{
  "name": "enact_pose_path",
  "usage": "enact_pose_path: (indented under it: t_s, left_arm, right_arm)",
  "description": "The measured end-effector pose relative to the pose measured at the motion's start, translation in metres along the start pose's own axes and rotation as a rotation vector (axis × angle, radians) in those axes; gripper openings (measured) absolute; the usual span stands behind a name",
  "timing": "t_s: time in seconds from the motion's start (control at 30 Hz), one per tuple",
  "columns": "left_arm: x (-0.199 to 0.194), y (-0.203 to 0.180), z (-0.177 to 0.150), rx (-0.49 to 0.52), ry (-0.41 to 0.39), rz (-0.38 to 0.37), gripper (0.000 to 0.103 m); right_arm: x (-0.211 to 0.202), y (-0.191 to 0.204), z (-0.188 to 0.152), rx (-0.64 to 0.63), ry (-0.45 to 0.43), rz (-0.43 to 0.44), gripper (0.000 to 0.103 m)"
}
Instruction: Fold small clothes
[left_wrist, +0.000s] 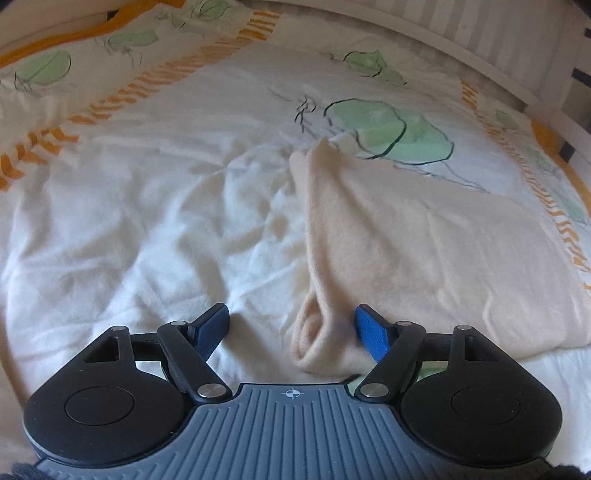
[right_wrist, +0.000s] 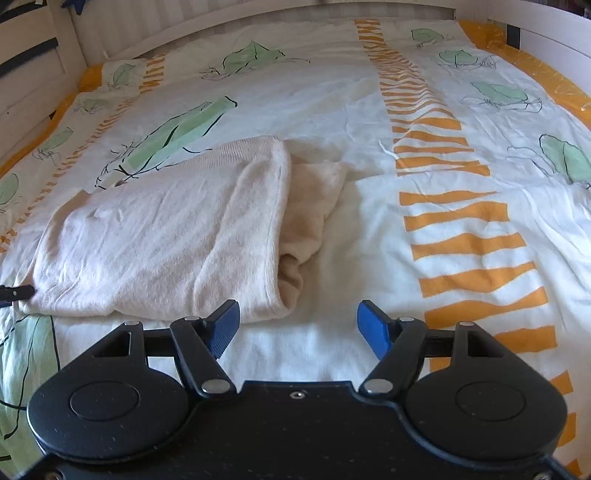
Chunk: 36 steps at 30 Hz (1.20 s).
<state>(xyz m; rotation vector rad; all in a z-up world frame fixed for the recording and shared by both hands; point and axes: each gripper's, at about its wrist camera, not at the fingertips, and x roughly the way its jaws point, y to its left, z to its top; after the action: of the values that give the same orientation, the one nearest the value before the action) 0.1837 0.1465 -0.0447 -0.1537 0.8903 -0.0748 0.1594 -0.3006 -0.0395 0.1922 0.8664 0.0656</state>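
A big bed cover (left_wrist: 147, 221) fills both views. It is white and crumpled, with green leaf drawings (left_wrist: 391, 129) and rows of orange stripes (right_wrist: 454, 221). An orange band (left_wrist: 55, 40) runs along its far edge. Past the cover, a white slatted bed frame (right_wrist: 221, 22) curves around the back. More white rails (right_wrist: 26, 74) stand at the left side in the right wrist view.

The peach sweater (left_wrist: 424, 251) lies flat on the cover, folded over on itself. In the right wrist view the sweater (right_wrist: 166, 236) has a top layer folded across, and a darker inside layer peeks out along its right edge.

The left gripper (left_wrist: 291, 328) has its blue fingers (left_wrist: 369, 332) spread wide and holds nothing. The near rolled corner of the sweater sits between them, touching the right-hand finger.

The right gripper (right_wrist: 298, 325) is spread wide too and holds nothing. It is just in front of the sweater's near edge, over bare white cover.

There is a lot of bare cover to the left of the sweater in the left wrist view, and to the right of it in the right wrist view, out to the orange stripes.
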Motion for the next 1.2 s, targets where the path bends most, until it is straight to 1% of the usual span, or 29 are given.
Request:
enact_pose_path:
  t_s: [0.13,0.17,0.2,0.23,0.27,0.3,0.33,0.4,0.47,0.53,0.6,0.63,0.67,0.7,0.77,0.87,0.93,1.1,1.2]
  left_arm:
    - [0.004,0.001,-0.002,-0.005,-0.009,0.002,0.078]
    - [0.003,0.0,-0.002,0.0,-0.009,0.004,0.078]
    - [0.003,0.0,-0.002,0.002,-0.009,0.005,0.078]
    - [0.003,-0.001,-0.003,0.004,-0.009,0.004,0.078]
    - [0.003,-0.001,-0.003,0.003,-0.009,0.003,0.079]
    - [0.003,-0.001,-0.003,0.003,-0.009,0.003,0.079]
    - [0.003,-0.001,-0.003,0.002,-0.01,0.003,0.079]
    - [0.003,-0.001,-0.004,0.003,-0.01,0.003,0.079]
    - [0.003,-0.001,-0.004,0.003,-0.01,0.004,0.08]
    - [0.003,-0.001,-0.004,0.005,-0.01,0.004,0.081]
    - [0.003,-0.001,-0.004,0.005,-0.01,0.003,0.081]
    - [0.003,-0.001,-0.004,0.005,-0.011,0.003,0.081]
    - [0.003,-0.001,-0.004,0.005,-0.011,0.003,0.081]
    - [0.004,-0.001,-0.004,0.005,-0.011,0.003,0.082]
    - [0.004,-0.003,-0.004,0.009,-0.011,0.006,0.083]
    - [0.004,-0.004,-0.004,0.017,-0.012,0.01,0.083]
    - [0.004,-0.003,-0.004,0.012,-0.015,0.015,0.083]
    - [0.004,0.002,-0.004,-0.01,-0.015,0.032,0.083]
    - [0.005,0.0,-0.003,-0.012,-0.008,0.048,0.084]
  right_arm:
    - [0.005,0.006,0.005,-0.023,-0.002,0.003,0.072]
    - [0.007,0.009,0.006,-0.038,0.001,0.0,0.068]
    - [0.009,0.011,0.007,-0.052,0.003,-0.004,0.058]
    - [0.011,0.014,0.008,-0.066,0.01,-0.008,0.053]
    - [0.014,0.016,0.008,-0.076,0.021,-0.008,0.045]
    - [0.017,0.017,0.009,-0.082,0.033,-0.006,0.04]
    - [0.02,0.018,0.009,-0.083,0.042,-0.002,0.037]
    - [0.026,0.02,0.009,-0.082,0.062,-0.004,0.022]
    - [0.028,0.023,0.01,-0.079,0.07,-0.008,0.016]
    - [0.023,0.028,0.012,-0.107,0.061,-0.029,0.014]
    - [0.018,0.03,0.015,-0.147,0.04,-0.068,0.013]
    - [0.017,0.027,0.015,-0.151,0.042,-0.097,0.012]
    - [0.019,0.021,0.015,-0.134,0.059,-0.108,0.01]
    - [0.022,0.014,0.014,-0.1,0.076,-0.099,0.01]
    - [0.025,0.007,0.01,-0.059,0.081,-0.078,0.01]
    - [0.025,0.013,0.009,-0.085,0.082,-0.091,0.01]
    - [0.026,0.013,0.008,-0.079,0.083,-0.085,0.011]
    - [0.025,-0.005,0.006,0.024,0.081,-0.027,0.011]
    - [0.025,-0.009,0.002,0.051,0.073,-0.012,0.01]
